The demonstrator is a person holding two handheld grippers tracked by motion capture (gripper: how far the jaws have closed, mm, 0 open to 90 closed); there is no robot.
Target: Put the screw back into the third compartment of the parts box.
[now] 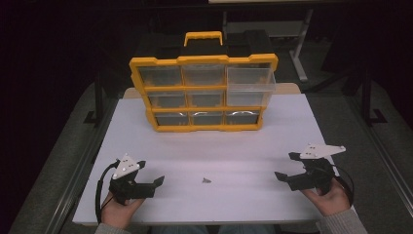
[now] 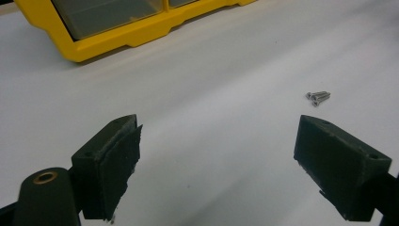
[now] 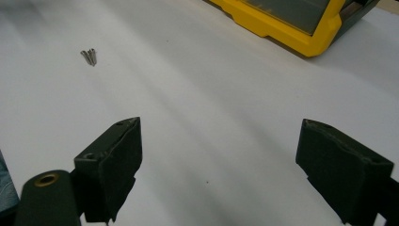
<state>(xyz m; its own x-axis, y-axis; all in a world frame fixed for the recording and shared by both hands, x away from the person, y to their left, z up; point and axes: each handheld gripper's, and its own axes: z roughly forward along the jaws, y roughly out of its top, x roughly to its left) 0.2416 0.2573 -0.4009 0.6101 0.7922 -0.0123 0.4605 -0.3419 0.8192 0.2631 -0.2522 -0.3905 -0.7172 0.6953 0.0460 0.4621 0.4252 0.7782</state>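
Both tongs stand with jaws apart and nothing between them. Left tongs (image 1: 146,181) rest low over the near-left part of the white flat counter (image 1: 253,146), held by the person's left hand (image 1: 117,207); right tongs (image 1: 287,168) rest over the near-right part, held by the right hand (image 1: 331,197). Each pair points inward, toward the counter's middle.

Two small silver metal screws (image 1: 206,181) lie side by side, touching, on the bare counter between the tongs, well apart from the yellow plastic organiser case with clear drawers (image 1: 202,92), which stands upright at the far edge.

Key relation: in the high view the screws sit nearer the left tongs than the right. In the left gripper view the screws (image 2: 318,96) lie ahead and toward the right-hand jaw, with their long axis running roughly across that view. In the right gripper view the screws (image 3: 89,56) lie farther off, ahead and to the left, with their long axis running roughly away from the camera.

Judgement: the left tongs have the shorter reach; a grip calls for the jaws to straddle the screws across their long axis.
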